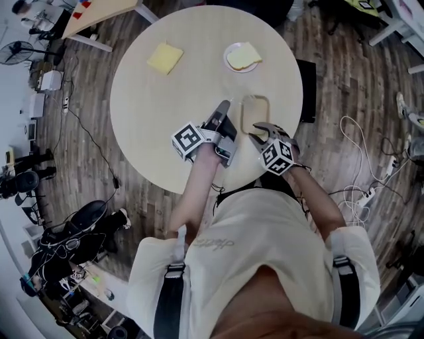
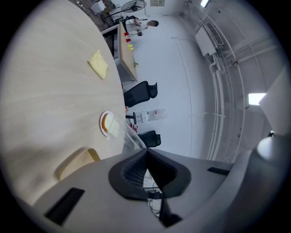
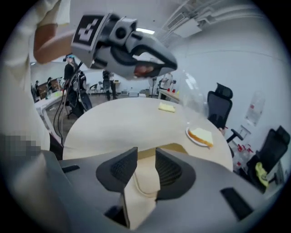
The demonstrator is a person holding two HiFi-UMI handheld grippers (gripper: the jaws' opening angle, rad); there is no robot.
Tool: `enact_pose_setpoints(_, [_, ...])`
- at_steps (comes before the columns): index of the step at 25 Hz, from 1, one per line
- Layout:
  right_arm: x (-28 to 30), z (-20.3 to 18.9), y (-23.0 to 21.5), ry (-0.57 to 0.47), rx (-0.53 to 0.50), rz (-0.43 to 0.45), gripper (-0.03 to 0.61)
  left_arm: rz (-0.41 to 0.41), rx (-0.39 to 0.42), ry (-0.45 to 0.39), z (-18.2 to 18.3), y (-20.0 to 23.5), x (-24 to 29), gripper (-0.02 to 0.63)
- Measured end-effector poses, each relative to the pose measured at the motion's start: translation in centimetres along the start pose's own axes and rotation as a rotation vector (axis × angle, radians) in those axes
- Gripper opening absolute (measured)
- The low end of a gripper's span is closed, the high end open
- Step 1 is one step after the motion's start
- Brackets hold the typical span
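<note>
A shallow beige tray (image 1: 256,100) lies on the round wooden table (image 1: 165,119), near its front edge. My right gripper (image 1: 257,135) is shut on the tray's near rim, and in the right gripper view the beige rim (image 3: 144,178) shows clamped between the jaws. My left gripper (image 1: 222,110) hovers just left of the tray, shut on a clear plastic piece (image 2: 129,135) that sticks out past its jaws. Beyond the tray, a white plate with a slice of bread (image 1: 243,57) sits apart from it. A yellow slice (image 1: 165,58) lies at the far left.
Black office chairs (image 3: 219,107) stand beyond the table's far side. Cables and a power strip (image 1: 363,195) lie on the wood floor to the right. Another table (image 1: 99,16) stands at the upper left. The person's body is close against the table's near edge.
</note>
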State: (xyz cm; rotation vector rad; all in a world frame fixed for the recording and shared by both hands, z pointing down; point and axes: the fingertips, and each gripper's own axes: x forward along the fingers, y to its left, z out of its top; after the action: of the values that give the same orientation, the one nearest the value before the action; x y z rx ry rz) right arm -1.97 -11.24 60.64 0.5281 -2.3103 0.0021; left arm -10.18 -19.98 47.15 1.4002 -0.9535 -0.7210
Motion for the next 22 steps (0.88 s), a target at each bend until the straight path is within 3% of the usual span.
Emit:
enact_pose_setpoints(6, [-5.9, 3.1, -3.3, -0.153, 0.223, -0.065, 0.112, -0.030, 0.087, -0.002, -0.6, -1.7, -1.2, 0.018])
enact_pose_setpoints(11, [-11.0, 5.4, -6.4, -0.254, 0.276, -0.152, 0.086, -0.098, 0.111, -0.004, -1.0, -4.2, -1.6, 0.018])
enact_pose_setpoints(13, [-13.0, 6.7, -7.5, -0.298, 0.280, -0.184, 0.064, -0.107, 0.156, -0.008, -1.0, -5.1, -1.9, 0.018])
enact_pose_setpoints(17, [-16.7, 9.1, -8.8, -0.379, 0.283, -0.239, 0.027, -0.111, 0.296, -0.019, -1.2, -7.5, -2.9, 0.018])
enact_pose_setpoints(22, [-19.4, 10.9, -10.1, -0.444, 0.299, -0.280, 0.006, -0.141, 0.560, -0.048, -1.1, -11.7, -3.5, 0.017])
